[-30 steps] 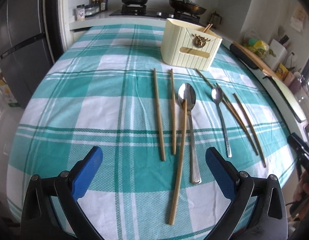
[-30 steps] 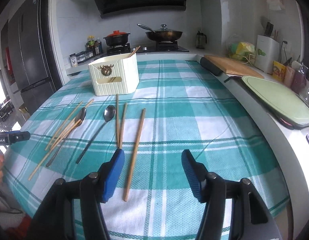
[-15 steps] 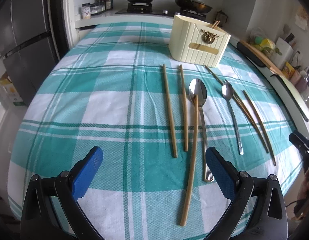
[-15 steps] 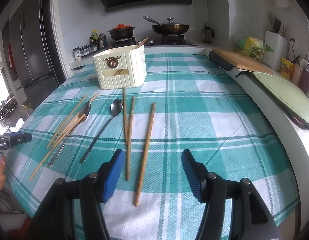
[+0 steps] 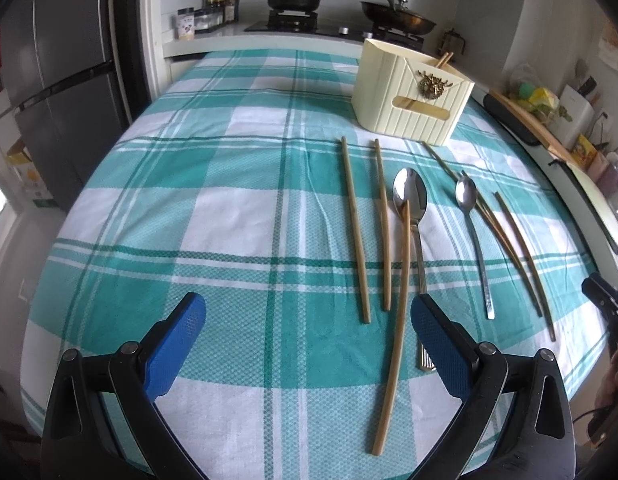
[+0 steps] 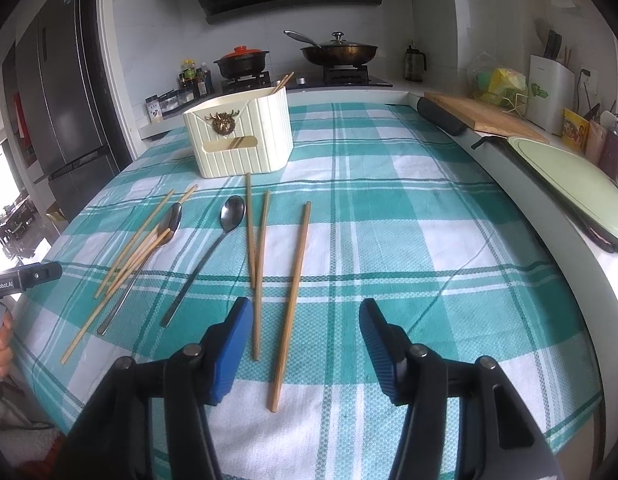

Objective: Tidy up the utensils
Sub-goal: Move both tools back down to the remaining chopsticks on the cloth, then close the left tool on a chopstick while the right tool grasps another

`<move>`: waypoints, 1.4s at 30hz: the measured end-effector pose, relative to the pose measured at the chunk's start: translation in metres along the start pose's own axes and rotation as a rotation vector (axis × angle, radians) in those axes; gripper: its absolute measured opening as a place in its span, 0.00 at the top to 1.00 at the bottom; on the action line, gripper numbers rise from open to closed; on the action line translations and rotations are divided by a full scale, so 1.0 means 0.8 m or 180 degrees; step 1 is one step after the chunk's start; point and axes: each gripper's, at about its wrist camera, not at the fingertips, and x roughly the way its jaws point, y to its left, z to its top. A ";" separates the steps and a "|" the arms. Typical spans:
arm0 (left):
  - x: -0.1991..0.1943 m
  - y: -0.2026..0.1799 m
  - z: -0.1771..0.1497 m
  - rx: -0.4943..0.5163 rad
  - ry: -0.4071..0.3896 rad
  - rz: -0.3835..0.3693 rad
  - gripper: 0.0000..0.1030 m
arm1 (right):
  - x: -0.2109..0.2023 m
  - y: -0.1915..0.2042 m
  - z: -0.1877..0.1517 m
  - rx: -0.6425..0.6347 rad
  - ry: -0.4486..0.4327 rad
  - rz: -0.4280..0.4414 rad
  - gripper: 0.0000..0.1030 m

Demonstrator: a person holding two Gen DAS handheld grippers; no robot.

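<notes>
Right wrist view: the tabletop [image 6: 389,216] carries a teal and white checked cloth; the same tabletop [image 5: 189,208] fills the left wrist view. A dark refrigerator [image 6: 65,92] stands at far left, and a stove with a red-lidded pot [image 6: 241,62] and a lidded wok [image 6: 339,51] lies beyond the far edge. A wooden cutting board [image 6: 481,118] rests on the counter at right.

A cream utensil holder [image 6: 241,136] stands upright at the far side of the cloth, with chopstick tips showing above its rim; it is seen again at far right in the left wrist view [image 5: 413,96].

The left hand-held gripper [image 5: 308,320] hovers above the near cloth, jaws wide, nothing between them. The right hand-held gripper [image 6: 305,334] has its jaws closing at a moderate gap; the near ends of two chopsticks lie on the cloth between them, and the pads touch neither.

Three single chopsticks [image 6: 291,304] lie lengthwise near the centre. Two steel spoons [image 6: 207,256] lie to their left, bowls toward the holder. In the left wrist view one chopstick [image 5: 395,312] crosses the bowl of the larger spoon [image 5: 413,216]. A loose cluster of chopsticks [image 6: 125,252] overlaps the leftmost spoon.
</notes>
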 end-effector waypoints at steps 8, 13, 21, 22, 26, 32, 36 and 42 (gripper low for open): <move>0.008 0.001 -0.003 0.0032 0.0027 0.0041 0.01 | 0.009 -0.004 -0.002 0.0004 0.0054 -0.0038 0.52; 0.015 0.007 -0.003 0.0067 0.0046 0.0078 0.01 | 0.018 -0.004 0.002 0.0007 0.0108 0.0014 0.58; 0.017 0.013 0.005 0.0044 0.0020 0.0054 0.01 | 0.060 0.003 0.021 -0.0049 0.0333 0.0198 0.66; 0.018 0.013 0.006 0.0052 0.0021 0.0058 0.01 | 0.067 0.004 0.025 -0.0054 0.0363 0.0204 0.66; 0.023 0.014 0.005 0.0075 0.0068 0.0056 0.01 | 0.094 0.007 0.041 -0.0062 0.0475 0.0243 0.66; 0.031 0.024 0.023 0.0083 0.0116 0.0024 0.01 | 0.139 0.002 0.064 -0.0109 0.0737 0.0251 0.66; 0.045 0.024 0.051 0.0045 0.0211 -0.0136 0.01 | 0.163 0.000 0.076 -0.0145 0.0895 0.0260 0.66; 0.081 0.011 0.095 0.0077 0.0351 -0.0216 0.01 | 0.186 0.001 0.088 -0.0239 0.0983 0.0285 0.67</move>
